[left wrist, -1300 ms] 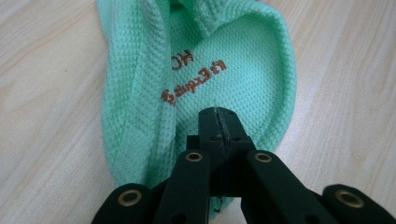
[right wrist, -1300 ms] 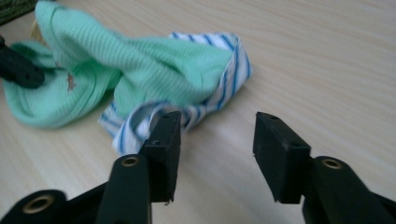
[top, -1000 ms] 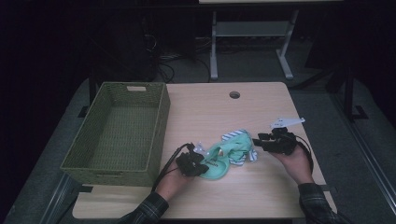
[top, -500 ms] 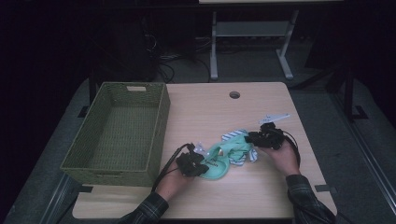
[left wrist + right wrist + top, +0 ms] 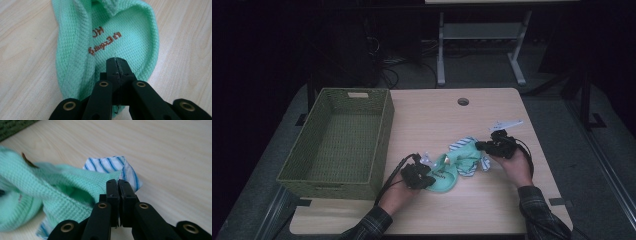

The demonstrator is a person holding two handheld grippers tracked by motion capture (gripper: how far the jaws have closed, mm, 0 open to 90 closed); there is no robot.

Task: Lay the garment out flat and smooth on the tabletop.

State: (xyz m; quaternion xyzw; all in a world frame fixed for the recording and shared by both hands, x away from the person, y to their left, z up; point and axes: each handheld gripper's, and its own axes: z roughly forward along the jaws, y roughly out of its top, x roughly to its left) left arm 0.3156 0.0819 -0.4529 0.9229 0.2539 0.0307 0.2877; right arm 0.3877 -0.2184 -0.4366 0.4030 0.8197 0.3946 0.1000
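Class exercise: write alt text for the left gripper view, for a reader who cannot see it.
The left gripper has its black jaws shut on the edge of a mint-green knitted garment with brown printed lettering, lying on a light wooden table.

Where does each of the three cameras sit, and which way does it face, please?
High view: above the person's side, facing forward and down on the table, wicker basket, both forearms and grippers.
Left gripper view: on the left gripper, along shut jaws pinching the mint-green cloth.
Right gripper view: on the right gripper, jaws just closed at that cloth's edge, beside the blue-striped cloth.
All share the green cloth.
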